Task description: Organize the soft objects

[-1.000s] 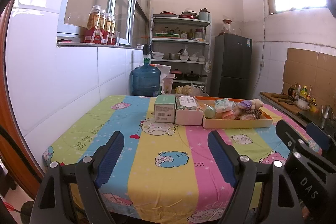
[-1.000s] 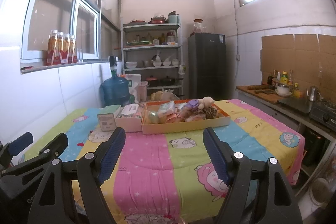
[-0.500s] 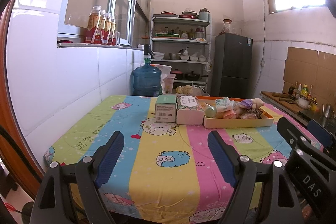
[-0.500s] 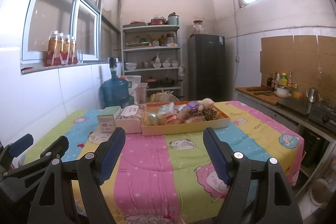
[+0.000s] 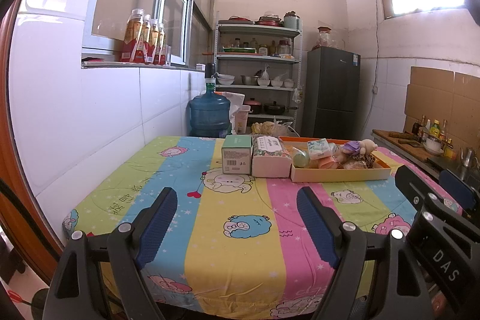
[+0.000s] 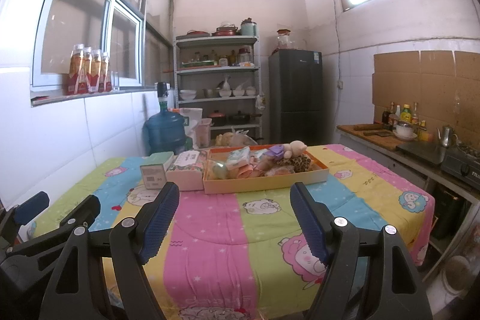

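Note:
An orange-rimmed cardboard tray sits at the far side of the table and holds several soft things: a plush bear, a leopard-print cloth, a tissue pack and a green ball. A pink tissue package and a green box stand left of the tray. My left gripper and my right gripper are open and empty, held near the table's front edge, well short of the tray.
The table wears a striped cartoon cloth. A blue water jug, a shelf rack and a fridge stand behind it. A kitchen counter with bottles runs along the right. The tiled wall is at the left.
Both grippers have shifted only slightly; the view of the table is almost the same. Jaws stay open.

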The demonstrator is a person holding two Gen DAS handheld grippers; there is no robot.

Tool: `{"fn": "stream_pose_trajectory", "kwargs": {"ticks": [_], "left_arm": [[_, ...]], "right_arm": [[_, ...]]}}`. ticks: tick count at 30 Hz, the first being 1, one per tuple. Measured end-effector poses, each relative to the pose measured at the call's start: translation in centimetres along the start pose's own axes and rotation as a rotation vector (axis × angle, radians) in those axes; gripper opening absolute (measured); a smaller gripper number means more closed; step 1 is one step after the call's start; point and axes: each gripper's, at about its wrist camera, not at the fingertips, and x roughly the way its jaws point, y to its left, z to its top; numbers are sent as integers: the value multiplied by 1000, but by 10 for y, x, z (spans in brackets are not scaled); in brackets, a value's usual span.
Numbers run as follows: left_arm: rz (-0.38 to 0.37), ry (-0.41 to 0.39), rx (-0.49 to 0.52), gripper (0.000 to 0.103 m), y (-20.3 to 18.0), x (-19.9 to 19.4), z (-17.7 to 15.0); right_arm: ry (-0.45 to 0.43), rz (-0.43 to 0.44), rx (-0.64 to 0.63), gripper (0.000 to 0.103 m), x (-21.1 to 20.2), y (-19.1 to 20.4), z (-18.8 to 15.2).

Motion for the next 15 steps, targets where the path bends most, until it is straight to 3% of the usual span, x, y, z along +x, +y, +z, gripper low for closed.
{"fn": "stream_pose_trajectory", "kwargs": {"ticks": [15], "left_arm": [[0,1,3,82,0,0,-1]], "right_arm": [[2,1,1,78,0,0,0]]}}
